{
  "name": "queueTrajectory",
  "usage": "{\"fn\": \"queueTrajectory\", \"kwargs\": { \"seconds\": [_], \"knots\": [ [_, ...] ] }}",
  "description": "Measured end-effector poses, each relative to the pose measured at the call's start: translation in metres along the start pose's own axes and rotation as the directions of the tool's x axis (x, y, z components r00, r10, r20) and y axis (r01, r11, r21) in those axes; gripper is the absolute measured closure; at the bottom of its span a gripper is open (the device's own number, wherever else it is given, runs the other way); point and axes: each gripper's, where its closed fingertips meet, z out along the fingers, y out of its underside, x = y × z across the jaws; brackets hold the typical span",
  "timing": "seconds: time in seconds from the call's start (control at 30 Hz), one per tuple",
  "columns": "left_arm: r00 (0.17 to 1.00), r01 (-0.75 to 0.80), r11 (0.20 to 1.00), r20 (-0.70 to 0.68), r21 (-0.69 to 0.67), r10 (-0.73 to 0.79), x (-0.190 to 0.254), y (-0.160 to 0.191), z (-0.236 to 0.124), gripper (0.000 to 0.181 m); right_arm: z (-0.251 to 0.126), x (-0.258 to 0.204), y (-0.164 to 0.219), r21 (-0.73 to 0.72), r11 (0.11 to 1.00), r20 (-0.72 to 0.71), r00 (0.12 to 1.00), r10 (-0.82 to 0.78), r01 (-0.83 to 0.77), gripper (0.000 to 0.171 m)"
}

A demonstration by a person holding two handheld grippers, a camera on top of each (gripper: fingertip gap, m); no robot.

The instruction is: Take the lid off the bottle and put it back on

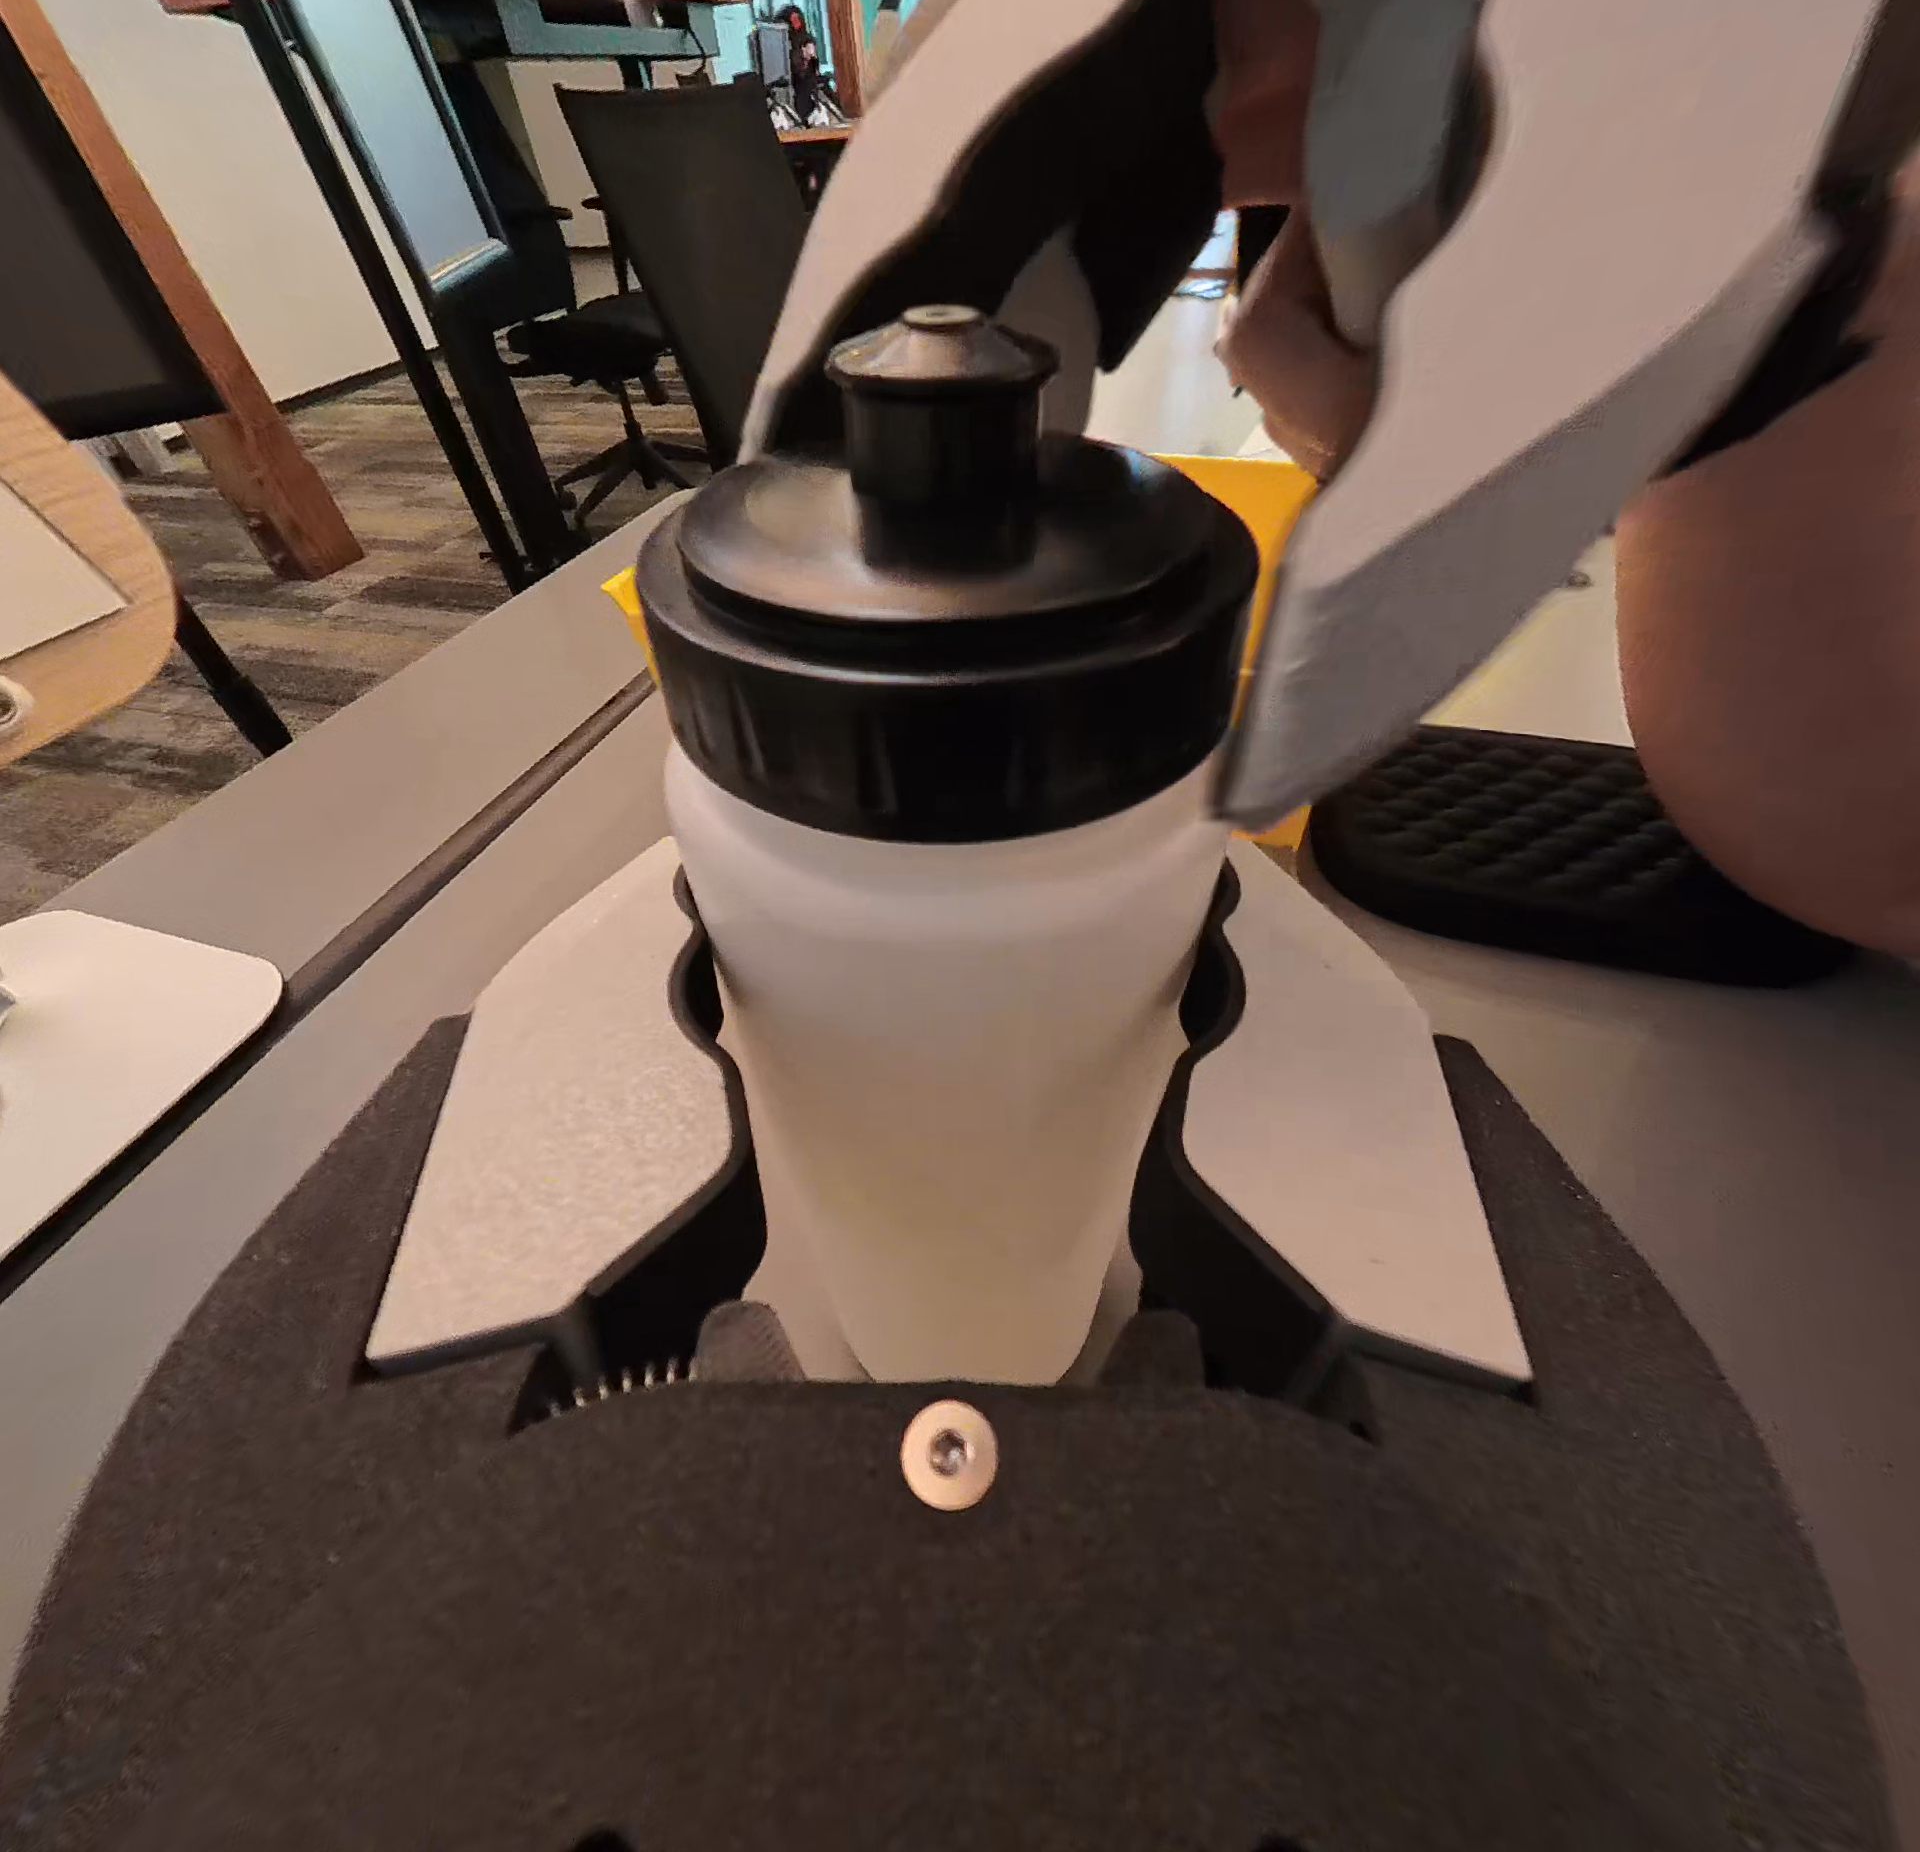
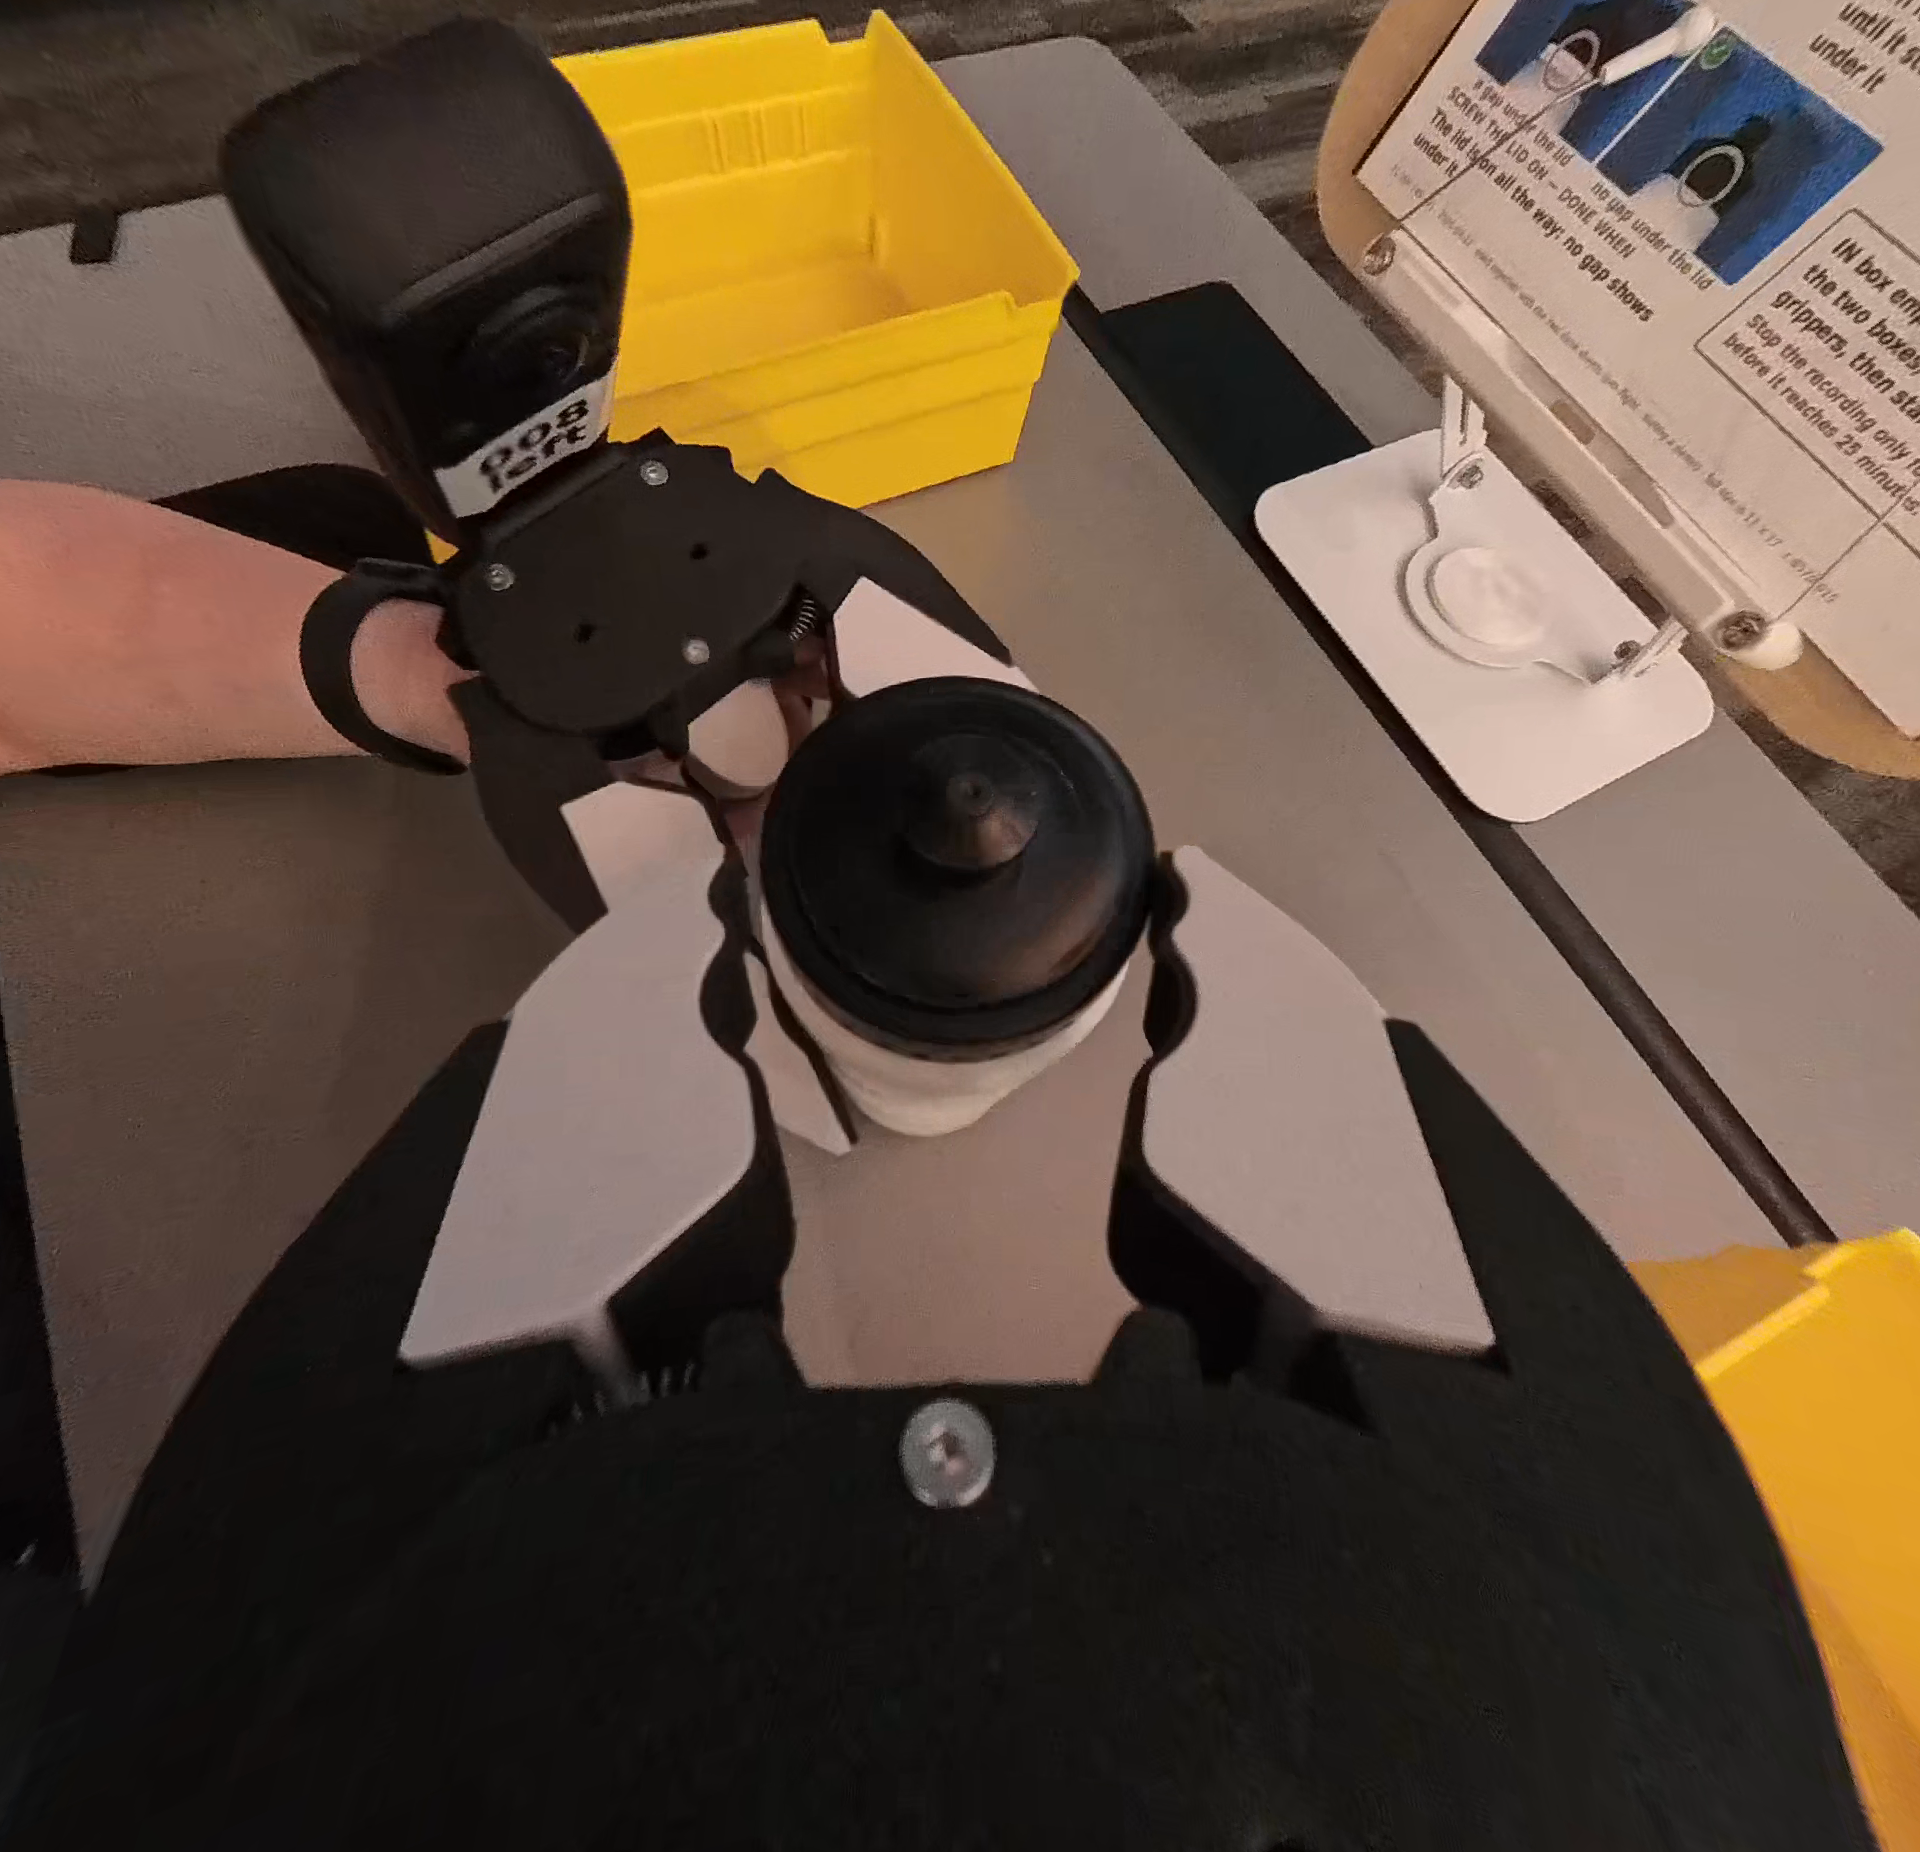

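White, frosted plastic fills the gap between the left gripper's fingers: they are clenched on the body of the bottle, which stands upright on the grey counter with its shoulder rising just past the fingertips. Screwed onto the bottle's top sits the black lid with its pull spout, above the left fingers. From above, the right gripper reaches down with its fingers on either side of the lid; the right-hand tip looks to be touching the lid's rim, while on the other side I cannot tell whether the tip presses it or stands just off it, so whether they grasp the lid cannot be told. In the right wrist view the left gripper shows beyond the right fingers' left tip, held by a hand. Farther out past the bottle lies a yellow bin, open side up, and off beyond the right fingers' right tip stands a white stand carrying a printed sheet on a board. A second yellow bin sits close by at the right finger's outer side. A black textured mat lies on the counter to the right of the left fingers.
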Motion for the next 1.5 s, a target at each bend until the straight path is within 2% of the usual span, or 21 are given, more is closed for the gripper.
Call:
{"fn": "queueTrajectory", "kwargs": {
  "seconds": [0.07,0.17,0.3,0.43,0.53,0.6,0.63,0.7,0.73,0.9,0.97,1.0,1.1,1.2,1.27,1.33,1.4,1.5],
  "knots": [
    [0.999,-0.025,1.0,-0.04,0.004,0.025,0.006,-0.001,-0.001,0.093,0.0,-0.003,0.001,-0.014,1.0,0.011,1.0,-0.024,0.025,0.097],
    [0.971,-0.056,0.998,-0.231,0.015,0.058,0.033,-0.001,-0.006,0.093,-0.011,-0.022,0.007,-0.019,0.993,0.157,0.981,-0.11,0.114,0.097],
    [0.879,-0.097,0.994,-0.466,0.04,0.105,0.078,-0.002,-0.016,0.093,-0.033,-0.059,0.016,0.156,0.938,0.425,0.836,-0.348,0.311,0.097],
    [0.815,-0.051,0.998,-0.576,0.035,0.062,0.097,-0.003,-0.023,0.093,-0.042,-0.075,0.018,0.264,0.922,0.558,0.734,-0.387,0.284,0.097],
    [0.811,-0.056,0.998,-0.581,0.034,0.066,0.097,-0.002,-0.024,0.093,-0.043,-0.078,0.017,0.316,0.905,0.568,0.707,-0.42,0.284,0.097],
    [0.858,-0.078,0.997,-0.508,0.026,0.081,0.085,-0.001,-0.018,0.093,-0.037,-0.071,0.014,0.289,0.921,0.534,0.754,-0.383,0.263,0.097],
    [0.885,-0.077,0.997,-0.459,0.03,0.082,0.076,-0.002,-0.015,0.093,-0.034,-0.064,0.009,0.27,0.93,0.492,0.795,-0.355,0.249,0.097],
    [0.942,-0.074,0.997,-0.327,0.014,0.074,0.053,-0.002,-0.008,0.093,-0.023,-0.04,-0.003,0.208,0.955,0.32,0.908,-0.269,0.209,0.08],
    [0.962,-0.076,0.997,-0.261,0.005,0.075,0.041,-0.001,-0.005,0.093,-0.019,-0.031,-0.005,0.163,0.967,0.25,0.94,-0.234,0.198,0.078],
    [0.997,-0.067,0.998,-0.027,-0.002,0.067,0.01,-0.002,0.0,0.093,-0.006,-0.006,-0.007,0.019,0.994,-0.027,0.994,-0.109,0.11,0.082],
    [0.998,-0.068,0.998,-0.016,-0.012,0.068,0.01,-0.002,0.001,0.093,-0.004,-0.006,-0.001,-0.038,0.993,-0.057,0.991,-0.118,0.116,0.095],
    [0.997,-0.069,0.997,-0.015,-0.02,0.069,0.011,-0.002,0.001,0.093,-0.004,-0.005,0.001,-0.051,0.991,-0.065,0.99,-0.126,0.123,0.095],
    [0.995,-0.08,0.997,-0.067,-0.022,0.079,0.019,-0.002,0.001,0.093,-0.008,-0.01,0.003,-0.061,0.988,-0.028,0.989,-0.146,0.145,0.096],
    [0.96,-0.073,0.997,-0.271,-0.004,0.069,0.046,-0.003,-0.006,0.093,-0.017,-0.029,0.007,-0.038,0.976,0.126,0.97,-0.207,0.213,0.096],
    [0.909,-0.09,0.996,-0.408,0.012,0.087,0.068,-0.003,-0.012,0.093,-0.027,-0.049,0.011,0.043,0.943,0.27,0.905,-0.329,0.33,0.096],
    [0.859,-0.115,0.993,-0.499,0.024,0.112,0.088,-0.002,-0.017,0.093,-0.038,-0.07,0.014,0.196,0.886,0.384,0.798,-0.464,0.42,0.096],
    [0.834,-0.09,0.996,-0.546,0.007,0.079,0.097,-0.002,-0.019,0.093,-0.043,-0.078,0.016,0.258,0.883,0.464,0.752,-0.469,0.391,0.096],
    [0.808,-0.041,0.999,-0.588,0.009,0.038,0.099,-0.003,-0.023,0.093,-0.044,-0.078,0.014,0.303,0.885,0.5,0.732,-0.463,0.353,0.096]
  ]
}}
